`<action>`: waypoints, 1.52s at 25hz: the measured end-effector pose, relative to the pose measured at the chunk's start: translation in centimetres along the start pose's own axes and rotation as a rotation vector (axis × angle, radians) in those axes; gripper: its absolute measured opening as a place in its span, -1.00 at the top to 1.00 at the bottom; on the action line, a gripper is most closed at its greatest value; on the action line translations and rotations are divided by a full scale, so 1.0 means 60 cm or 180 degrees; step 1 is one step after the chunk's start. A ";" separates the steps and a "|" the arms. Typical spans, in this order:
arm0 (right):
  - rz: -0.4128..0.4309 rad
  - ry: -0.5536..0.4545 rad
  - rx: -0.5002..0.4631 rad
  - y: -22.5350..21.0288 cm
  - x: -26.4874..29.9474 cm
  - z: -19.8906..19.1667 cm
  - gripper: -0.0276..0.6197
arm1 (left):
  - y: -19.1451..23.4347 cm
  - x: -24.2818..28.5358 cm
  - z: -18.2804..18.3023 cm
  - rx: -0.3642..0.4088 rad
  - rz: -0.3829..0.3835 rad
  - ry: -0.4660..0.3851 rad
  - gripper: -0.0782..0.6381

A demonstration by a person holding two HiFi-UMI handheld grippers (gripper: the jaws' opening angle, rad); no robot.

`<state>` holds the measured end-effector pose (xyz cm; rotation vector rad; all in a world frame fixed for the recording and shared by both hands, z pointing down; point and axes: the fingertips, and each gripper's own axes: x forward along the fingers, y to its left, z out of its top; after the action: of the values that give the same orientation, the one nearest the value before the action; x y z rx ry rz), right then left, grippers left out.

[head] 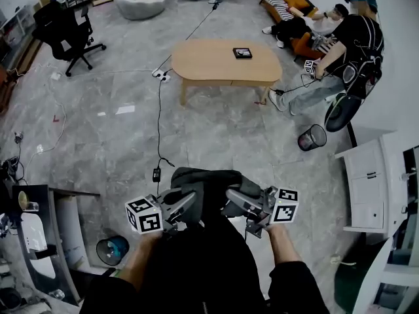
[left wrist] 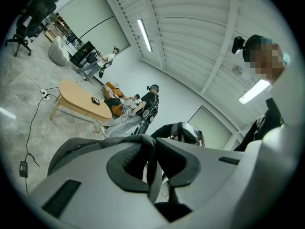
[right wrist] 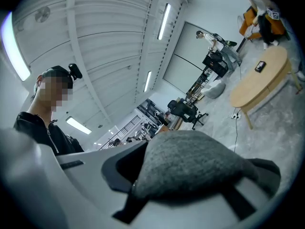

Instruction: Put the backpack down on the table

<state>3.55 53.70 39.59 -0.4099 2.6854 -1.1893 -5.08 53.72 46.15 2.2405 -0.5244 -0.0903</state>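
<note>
I carry a dark grey backpack [head: 206, 178] in the air between both grippers, low in the head view. My left gripper [head: 190, 205] is shut on a thin dark strap [left wrist: 153, 175] of the backpack, which runs between its jaws. My right gripper [head: 232, 201] is shut on a fold of grey felt-like backpack fabric [right wrist: 190, 168]. The oval wooden table [head: 203, 64] stands some way ahead across the grey floor, also seen as the table [left wrist: 76, 99] and the table [right wrist: 259, 82] in the gripper views. A small black item [head: 242, 53] lies on its top.
A person [head: 340, 51] sits at the table's right end. A black bin [head: 312, 137] stands on the floor to the right, a white cabinet [head: 373, 182] beyond it. A cable [head: 159, 110] runs from the table toward me. An office chair [head: 65, 31] stands far left.
</note>
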 end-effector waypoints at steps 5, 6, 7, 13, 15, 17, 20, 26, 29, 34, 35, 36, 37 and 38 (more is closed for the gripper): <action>0.0059 0.0047 0.0041 -0.026 0.024 0.010 0.88 | 0.032 0.002 0.021 -0.0016 0.0043 -0.0003 0.61; 0.0071 0.0073 0.0044 -0.035 0.027 0.012 0.88 | 0.040 0.005 0.025 -0.0027 0.0054 -0.0003 0.61; 0.0080 0.0098 0.0050 -0.044 0.030 0.015 0.88 | 0.048 0.010 0.029 -0.0045 0.0063 0.0000 0.61; 0.0146 0.0275 0.0059 -0.090 0.050 0.048 0.88 | 0.091 0.042 0.068 -0.0175 0.0125 0.0010 0.61; 0.0185 0.0344 0.0044 -0.103 0.058 0.062 0.88 | 0.105 0.053 0.085 -0.0202 0.0148 0.0004 0.61; 0.0218 0.0401 0.0024 -0.117 0.065 0.077 0.88 | 0.119 0.064 0.103 -0.0219 0.0167 -0.0006 0.61; 0.0260 0.0454 0.0002 -0.142 0.073 0.105 0.88 | 0.139 0.083 0.129 -0.0221 0.0198 -0.0029 0.61; 0.0335 0.0478 -0.0033 -0.188 0.080 0.166 0.88 | 0.171 0.130 0.179 -0.0193 0.0255 -0.0070 0.61; 0.0378 0.0491 -0.0039 -0.205 0.078 0.191 0.88 | 0.182 0.150 0.199 -0.0183 0.0295 -0.0100 0.61; 0.0417 0.0497 -0.0063 -0.228 0.082 0.224 0.88 | 0.195 0.176 0.225 -0.0184 0.0315 -0.0141 0.61; 0.0421 0.0484 -0.0063 -0.230 0.084 0.229 0.88 | 0.197 0.178 0.229 -0.0182 0.0315 -0.0145 0.61; 0.0425 0.0470 -0.0062 -0.232 0.085 0.233 0.88 | 0.198 0.180 0.232 -0.0177 0.0315 -0.0148 0.61; 0.0428 0.0456 -0.0061 -0.234 0.086 0.237 0.88 | 0.199 0.180 0.235 -0.0173 0.0314 -0.0149 0.61; 0.0428 0.0443 -0.0060 -0.236 0.087 0.241 0.88 | 0.201 0.181 0.237 -0.0174 0.0310 -0.0150 0.61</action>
<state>5.02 32.87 40.24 -0.1508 2.7918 -1.1957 -2.61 32.30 46.71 2.1604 -0.6481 -0.1063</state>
